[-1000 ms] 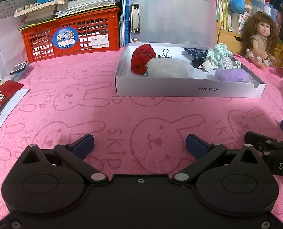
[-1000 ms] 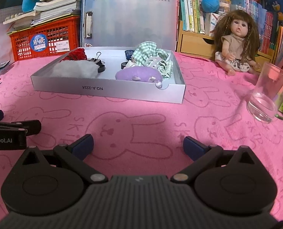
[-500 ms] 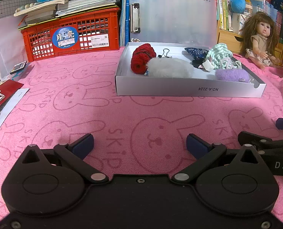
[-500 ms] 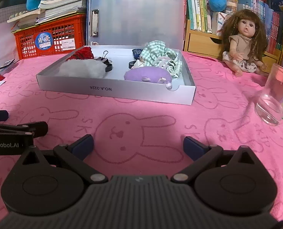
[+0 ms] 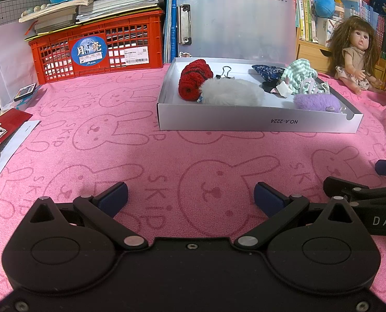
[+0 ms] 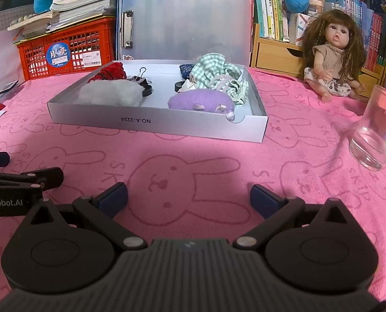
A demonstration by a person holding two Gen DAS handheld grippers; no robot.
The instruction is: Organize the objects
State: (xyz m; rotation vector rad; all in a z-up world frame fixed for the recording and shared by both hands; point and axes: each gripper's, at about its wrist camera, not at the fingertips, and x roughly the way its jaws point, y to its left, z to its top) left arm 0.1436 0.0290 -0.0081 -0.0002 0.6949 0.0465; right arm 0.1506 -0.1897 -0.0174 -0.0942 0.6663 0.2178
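Observation:
A shallow white box (image 5: 257, 124) (image 6: 156, 126) sits on the pink bunny cloth ahead. It holds a red knitted piece (image 5: 193, 83), a white fluffy piece (image 5: 231, 93) (image 6: 112, 94), a purple fluffy piece (image 5: 315, 102) (image 6: 200, 102), a green checked cloth (image 5: 300, 74) (image 6: 216, 75), a dark blue pouch (image 5: 267, 71) and a binder clip (image 5: 225, 72). My left gripper (image 5: 191, 199) is open and empty over the cloth, well short of the box. My right gripper (image 6: 189, 197) is open and empty beside it.
A clear glass (image 6: 374, 132) stands at the right. A doll (image 5: 356, 54) (image 6: 330, 57) sits behind it. A red crate (image 5: 99, 49), a clipboard (image 5: 234, 23) and bookshelves line the back. Papers and a red card (image 5: 3, 130) lie at the left edge.
The right gripper has drifted left, so the box and glass sit further right in its view. The left gripper has barely moved.

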